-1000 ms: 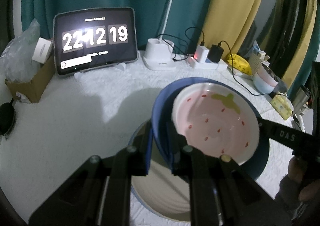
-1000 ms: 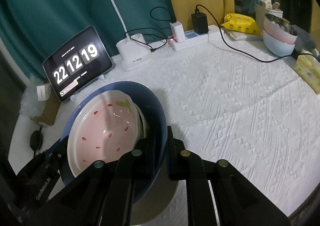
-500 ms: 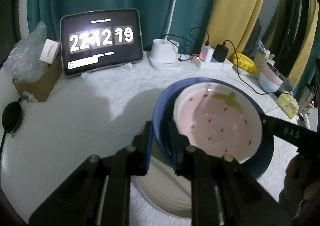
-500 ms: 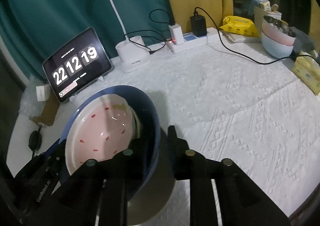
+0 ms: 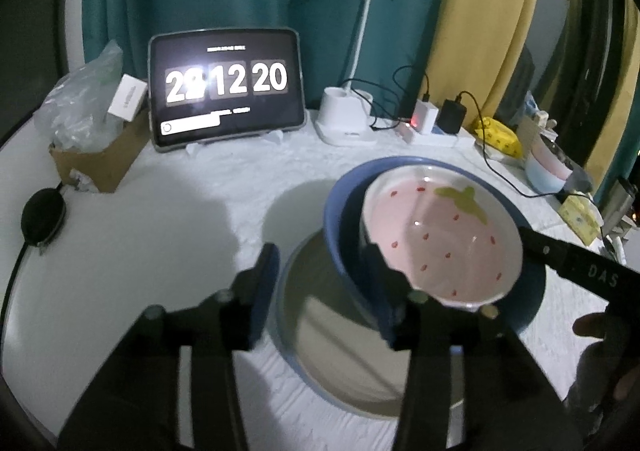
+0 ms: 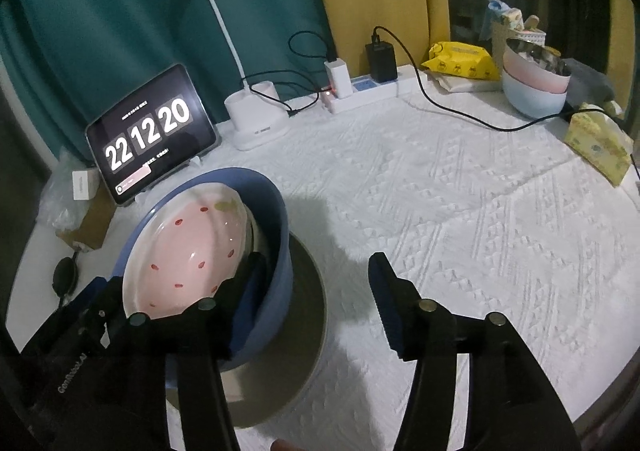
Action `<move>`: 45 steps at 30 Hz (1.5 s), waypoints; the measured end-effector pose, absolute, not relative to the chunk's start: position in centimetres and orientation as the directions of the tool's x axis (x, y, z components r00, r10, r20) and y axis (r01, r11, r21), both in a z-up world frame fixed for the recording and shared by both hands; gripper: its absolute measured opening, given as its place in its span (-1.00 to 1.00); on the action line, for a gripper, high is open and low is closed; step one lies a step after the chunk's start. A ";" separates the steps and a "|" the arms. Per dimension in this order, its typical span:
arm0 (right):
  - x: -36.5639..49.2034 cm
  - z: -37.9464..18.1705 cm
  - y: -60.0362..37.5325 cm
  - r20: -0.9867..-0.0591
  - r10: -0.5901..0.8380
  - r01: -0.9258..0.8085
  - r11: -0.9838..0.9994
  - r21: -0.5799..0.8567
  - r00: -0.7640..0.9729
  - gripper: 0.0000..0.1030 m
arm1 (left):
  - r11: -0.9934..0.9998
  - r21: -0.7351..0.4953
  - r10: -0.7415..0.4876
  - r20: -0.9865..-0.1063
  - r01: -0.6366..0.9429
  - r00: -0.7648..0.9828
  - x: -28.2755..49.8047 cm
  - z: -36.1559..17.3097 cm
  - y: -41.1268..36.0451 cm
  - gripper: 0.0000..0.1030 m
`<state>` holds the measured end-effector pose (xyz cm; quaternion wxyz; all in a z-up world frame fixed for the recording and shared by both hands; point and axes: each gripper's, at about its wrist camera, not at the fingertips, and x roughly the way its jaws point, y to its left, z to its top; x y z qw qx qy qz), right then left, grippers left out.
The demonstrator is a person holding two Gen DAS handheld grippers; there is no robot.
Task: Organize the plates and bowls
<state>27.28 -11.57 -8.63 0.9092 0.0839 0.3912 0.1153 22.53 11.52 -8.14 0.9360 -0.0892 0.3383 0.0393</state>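
Observation:
A pink strawberry-pattern bowl [image 5: 436, 235] sits inside a blue bowl [image 5: 344, 211], which rests on a large beige plate with a blue rim [image 5: 332, 335]. My left gripper [image 5: 320, 275] is open, its jaws astride the blue bowl's near rim. In the right wrist view the same stack shows: strawberry bowl [image 6: 188, 251], blue bowl [image 6: 276, 227], plate [image 6: 308, 315]. My right gripper [image 6: 316, 283] is open, its jaws standing wide on either side of the blue bowl's right wall.
A tablet clock [image 5: 226, 87], a desk lamp [image 5: 348, 119], a power strip with chargers [image 6: 360, 87] and cables line the back. Stacked pink and blue bowls [image 6: 534, 87] and tissue packs [image 6: 596, 147] stand at the far right. A cardboard box [image 5: 100, 155] stands at the left.
Both grippers were shut on the blue bowl's rim and have opened. The bowl stack has come down onto the large plate.

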 end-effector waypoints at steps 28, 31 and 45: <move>18.5 -7.0 -14.6 -0.600 0.245 -0.148 0.967 0.206 0.762 0.17 | 0.996 -0.071 0.012 -0.507 -0.056 0.862 13.5 -5.2 7.8 0.72; 17.2 -6.6 -14.9 -0.581 0.233 -0.151 0.971 0.188 0.780 0.17 | 0.997 -0.070 -0.001 -0.481 -0.037 0.877 12.2 -4.7 7.2 0.72; 10.6 -3.4 -16.9 -0.461 0.192 -0.153 0.981 0.121 0.866 0.17 | 0.999 -0.039 -0.006 -0.363 -0.008 0.932 6.3 -1.6 5.1 0.84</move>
